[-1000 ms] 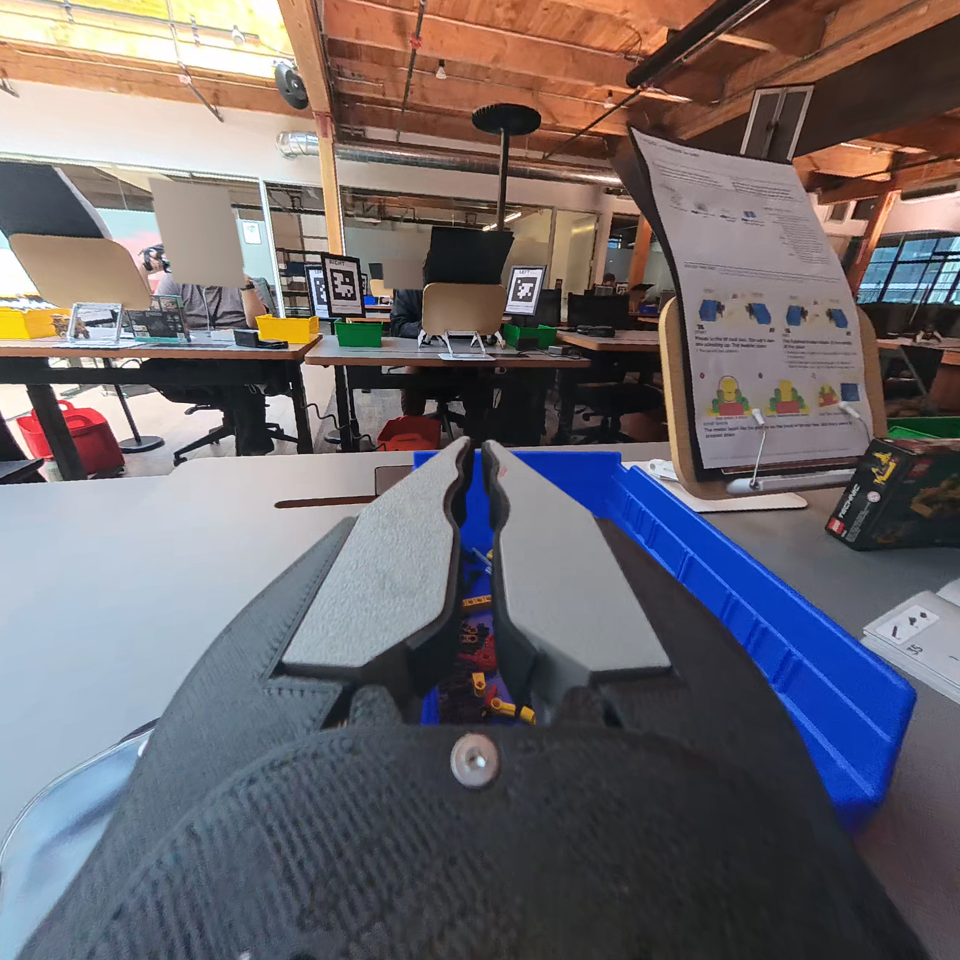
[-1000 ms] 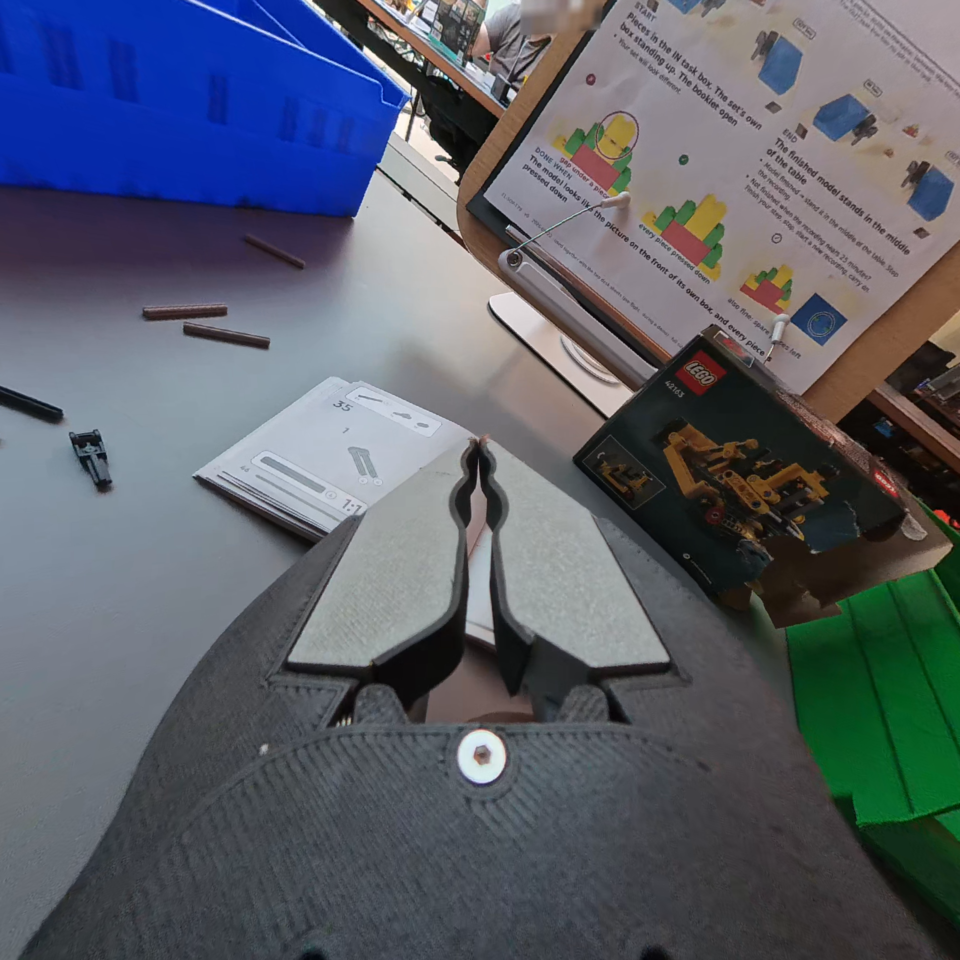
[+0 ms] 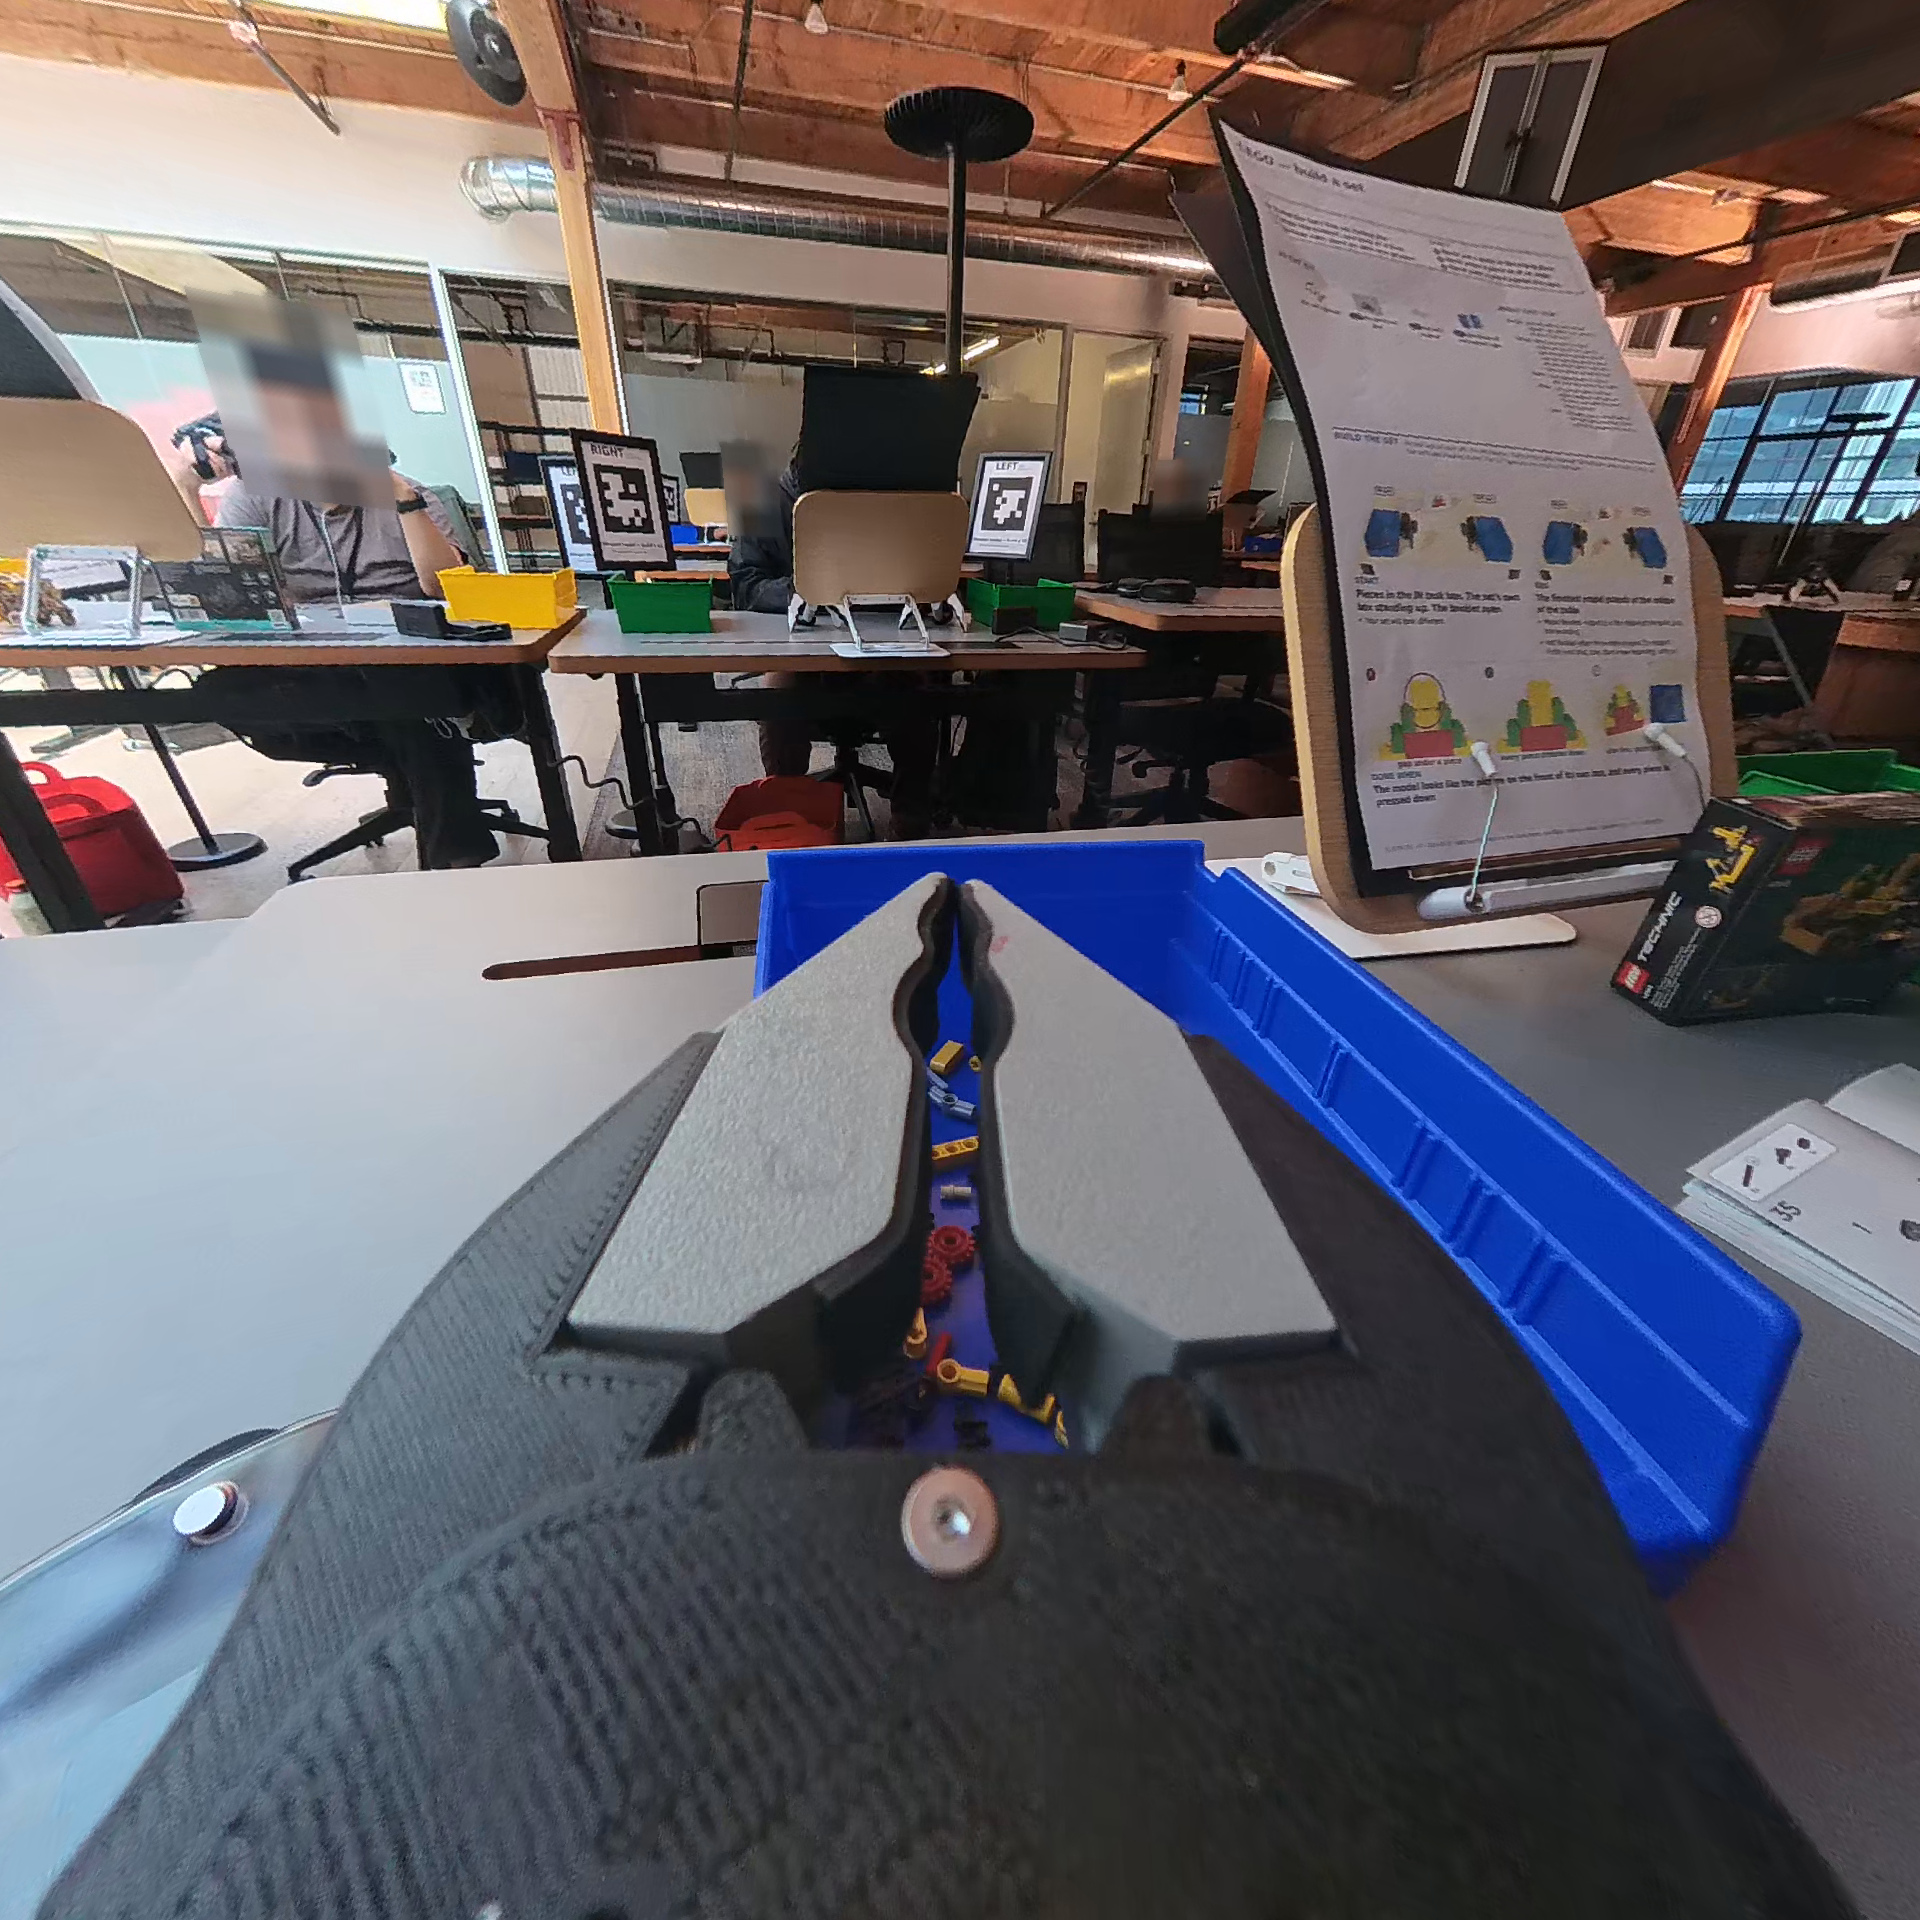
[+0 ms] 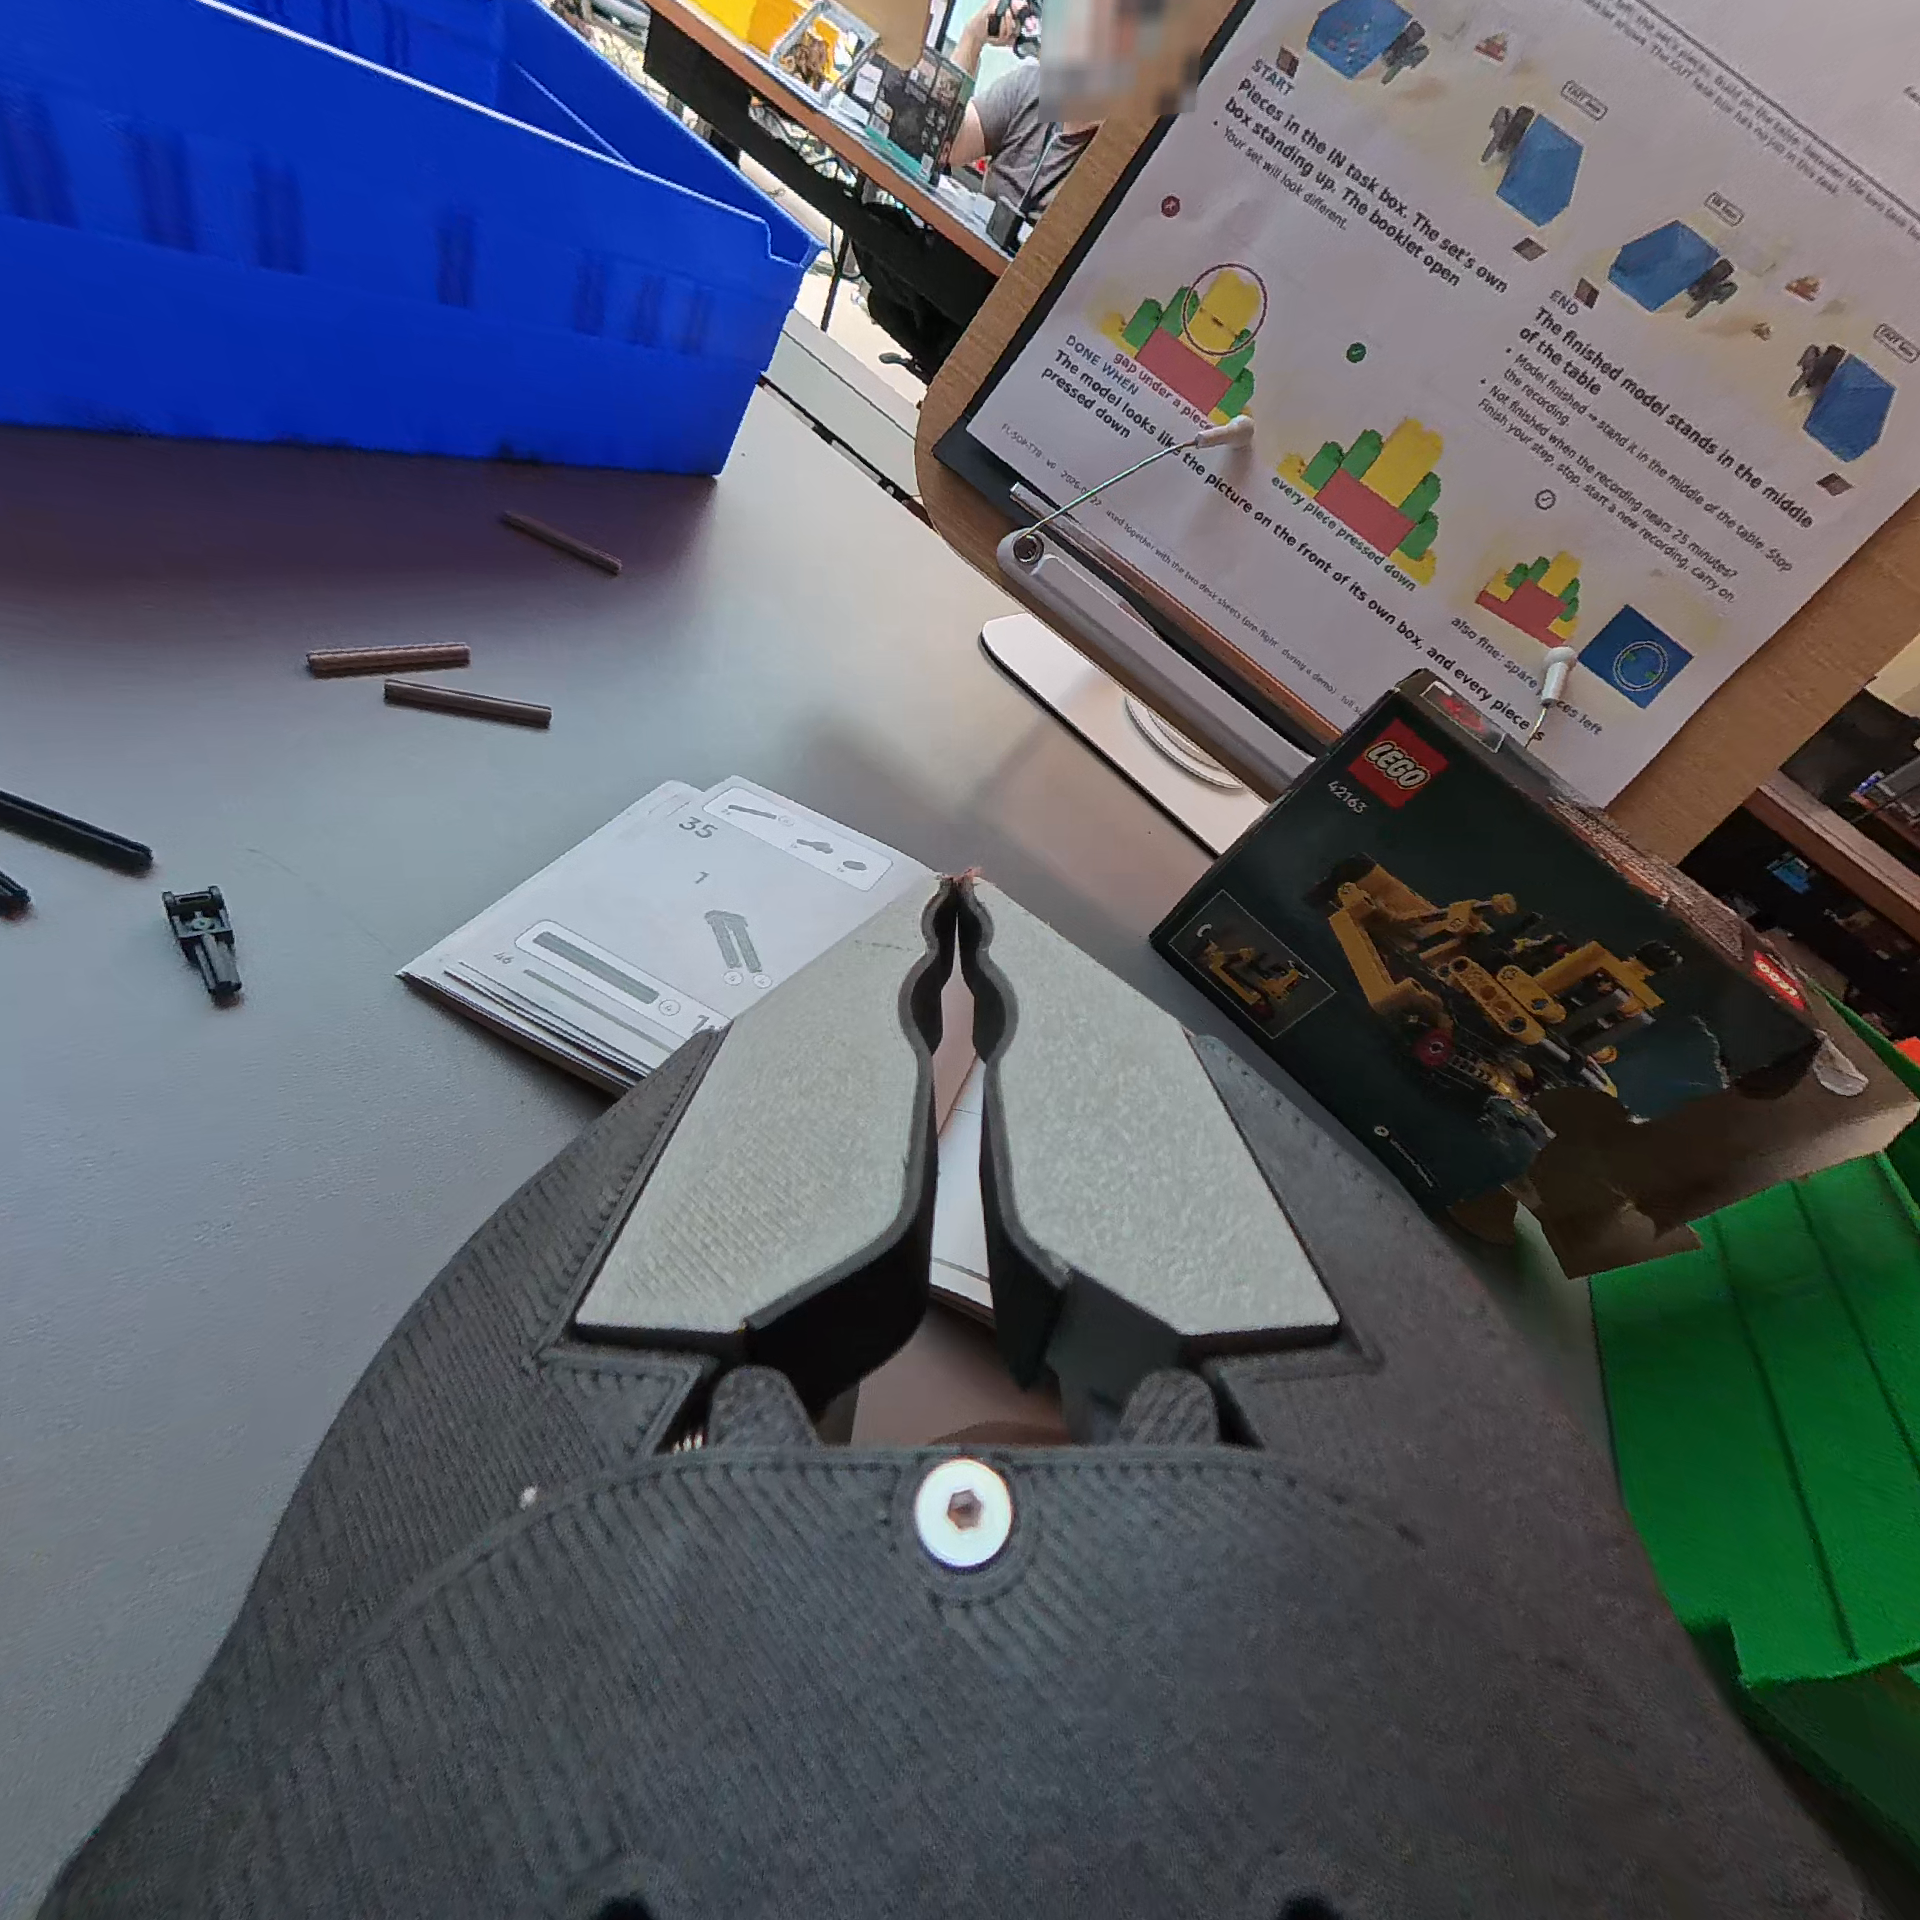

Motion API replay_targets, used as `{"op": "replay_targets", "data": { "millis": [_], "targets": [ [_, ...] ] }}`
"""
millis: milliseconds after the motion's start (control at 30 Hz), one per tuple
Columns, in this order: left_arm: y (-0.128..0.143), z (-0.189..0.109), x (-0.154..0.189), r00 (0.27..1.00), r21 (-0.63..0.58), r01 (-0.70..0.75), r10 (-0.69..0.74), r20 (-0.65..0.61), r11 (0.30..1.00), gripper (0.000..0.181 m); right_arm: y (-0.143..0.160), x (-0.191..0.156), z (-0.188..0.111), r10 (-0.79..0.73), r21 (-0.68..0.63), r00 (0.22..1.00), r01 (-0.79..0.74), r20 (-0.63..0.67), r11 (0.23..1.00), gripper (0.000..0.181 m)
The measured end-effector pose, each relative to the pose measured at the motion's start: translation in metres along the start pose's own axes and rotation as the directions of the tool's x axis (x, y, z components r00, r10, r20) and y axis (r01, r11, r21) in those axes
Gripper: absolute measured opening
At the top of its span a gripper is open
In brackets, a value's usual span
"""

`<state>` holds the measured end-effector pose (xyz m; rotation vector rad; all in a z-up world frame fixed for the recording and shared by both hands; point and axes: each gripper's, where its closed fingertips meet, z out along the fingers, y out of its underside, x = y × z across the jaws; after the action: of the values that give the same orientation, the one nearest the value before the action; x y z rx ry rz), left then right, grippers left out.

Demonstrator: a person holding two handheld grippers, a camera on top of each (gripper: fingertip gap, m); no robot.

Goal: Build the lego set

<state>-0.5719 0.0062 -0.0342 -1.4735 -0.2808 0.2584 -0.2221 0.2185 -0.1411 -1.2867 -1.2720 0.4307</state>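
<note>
Right wrist view: the right gripper is held low over the grey table, its two fingers brought together until the tips meet, with nothing seen between them. Most of the open instruction booklet is left visible just beyond the tips, though its near corner is covered by the fingers. To the right, the set's dark box is stood on the table, partly tilted, and a green bin is cut off at the edge. To the left, a small black connector is laid pointing toward the camera, and a black axle is cut by the frame edge. Farther off, three brown axles are scattered (the nearer two lying almost parallel, long axes running left to right). Behind them the blue bin is seen side-on, and an instruction sheet on a stand is propped at the right.

In the left wrist view, the left gripper is held over that blue bin, its tips nearly touching and empty. The bin's long axis is run away from the camera. Loose lego pieces (yellow, red, grey) are glimpsed only through the slit between the fingers; the rest of the bin floor is hidden.
</note>
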Motion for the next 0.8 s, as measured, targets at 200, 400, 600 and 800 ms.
{"op": "replay_targets", "data": {
  "millis": [200,400,600,800],
  "targets": [
    [-0.0012,-0.0009,0.0002,1.000,0.006,0.003,-0.003,-0.004,1.000,0.000,0.0007,-0.0016,0.0009,-0.005,-0.005,1.000,0.005,0.007,1.000,0.000],
    [0.0004,0.0000,0.0018,1.000,-0.001,0.005,-0.005,-0.012,1.000,0.000,0.0006,-0.0021,0.0011,-0.007,-0.005,1.000,0.007,0.008,1.000,0.000],
    [0.0001,-0.0002,0.0014,1.000,0.000,0.003,-0.003,-0.009,1.000,0.000,0.0006,-0.0026,0.0014,-0.009,-0.004,1.000,0.009,0.012,1.000,0.000],
    [0.0002,-0.0003,0.0011,1.000,0.000,-0.004,0.004,-0.006,1.000,0.000,-0.0001,-0.0023,0.0010,-0.003,0.001,1.000,0.003,0.015,1.000,0.000]
  ]
}}
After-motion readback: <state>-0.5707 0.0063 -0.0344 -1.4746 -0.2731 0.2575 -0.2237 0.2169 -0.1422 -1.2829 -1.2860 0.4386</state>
